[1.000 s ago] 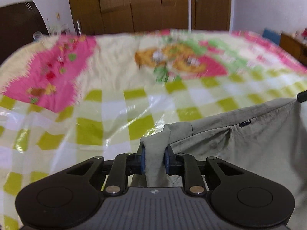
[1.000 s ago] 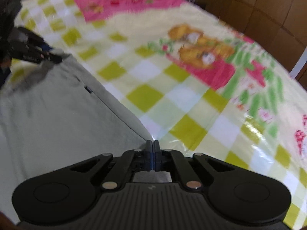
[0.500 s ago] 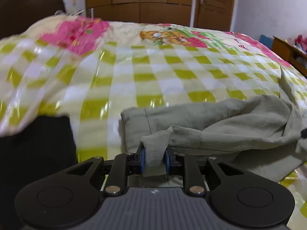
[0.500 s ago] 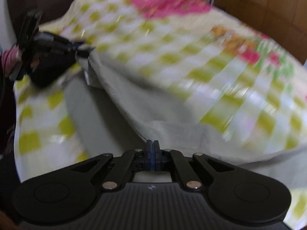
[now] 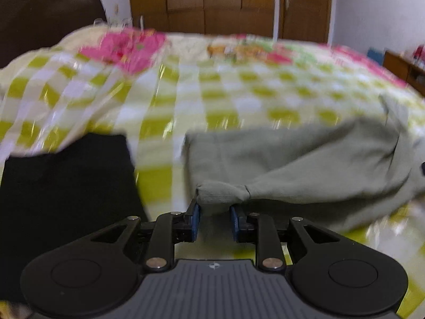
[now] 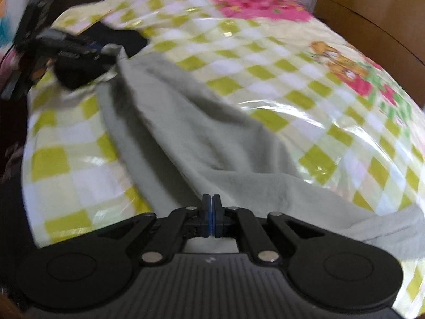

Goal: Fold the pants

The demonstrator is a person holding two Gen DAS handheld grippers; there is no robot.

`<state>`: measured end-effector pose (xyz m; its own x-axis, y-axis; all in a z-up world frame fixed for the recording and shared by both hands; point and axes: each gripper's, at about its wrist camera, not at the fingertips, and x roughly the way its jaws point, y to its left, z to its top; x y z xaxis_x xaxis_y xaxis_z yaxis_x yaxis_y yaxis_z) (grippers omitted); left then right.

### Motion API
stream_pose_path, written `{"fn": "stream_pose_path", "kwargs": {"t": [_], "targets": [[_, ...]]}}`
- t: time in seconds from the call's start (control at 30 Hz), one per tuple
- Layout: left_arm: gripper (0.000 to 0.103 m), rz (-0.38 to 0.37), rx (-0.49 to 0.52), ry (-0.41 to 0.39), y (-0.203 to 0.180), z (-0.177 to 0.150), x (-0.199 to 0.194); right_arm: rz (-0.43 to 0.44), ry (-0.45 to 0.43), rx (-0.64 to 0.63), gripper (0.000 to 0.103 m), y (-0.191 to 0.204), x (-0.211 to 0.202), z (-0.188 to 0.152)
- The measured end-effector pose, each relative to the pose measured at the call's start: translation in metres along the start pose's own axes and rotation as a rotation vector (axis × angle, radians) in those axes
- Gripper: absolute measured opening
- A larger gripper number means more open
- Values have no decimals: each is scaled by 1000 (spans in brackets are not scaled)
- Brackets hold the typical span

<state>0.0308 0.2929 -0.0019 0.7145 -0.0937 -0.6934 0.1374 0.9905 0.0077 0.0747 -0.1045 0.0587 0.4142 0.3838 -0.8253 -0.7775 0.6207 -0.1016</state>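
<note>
The grey-green pants [image 5: 305, 159] lie doubled over on the checked bedspread [image 5: 239, 101]. My left gripper [image 5: 214, 212] has a bunched corner of them between its blue pads [image 5: 196, 215]; its jaws are opening, and the cloth still runs taut from the tips. In the right wrist view the pants [image 6: 202, 138] stretch from my right gripper [image 6: 211, 207], whose jaws are shut on a thin edge of the fabric, up to the left gripper [image 6: 103, 51] at the far corner. Both pictures are blurred.
A folded black garment [image 5: 66, 186] lies on the bed just left of the pants, also seen as the black garment [image 6: 119, 37] behind the left gripper. Wooden wardrobes [image 5: 225, 2] stand beyond the bed, a dark headboard [image 5: 47, 13] at its left.
Both grippers have come back across the bed toward its near edge, drawing the held edge of the pants over the rest. The black garment has come into view. The left pads stand slightly wider.
</note>
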Motion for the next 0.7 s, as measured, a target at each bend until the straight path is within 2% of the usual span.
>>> {"fn": "stream_pose_path", "kwargs": {"t": [0.13,0.27,0.37,0.47,0.6,0.7], "targets": [[38,48,-16,11,1,-12,-7,10,67,-43,3,20,12,-12],[39,85,-43,-13,7,-10,-17,-1,56,-63,4,31,8,-13],[40,79,-33,-31,5,-12,-22,-5,7,-115,6,40,-1,-6],[44,70,2,-36,0,-17,-29,-9,-74,-170,18,56,3,14],[50,83,106,-15,-8,-26,-41,-6,-173,-342,36,98,29,43],[55,73,214,-20,-20,-27,-42,-11,-209,-419,38,117,49,59]]}}
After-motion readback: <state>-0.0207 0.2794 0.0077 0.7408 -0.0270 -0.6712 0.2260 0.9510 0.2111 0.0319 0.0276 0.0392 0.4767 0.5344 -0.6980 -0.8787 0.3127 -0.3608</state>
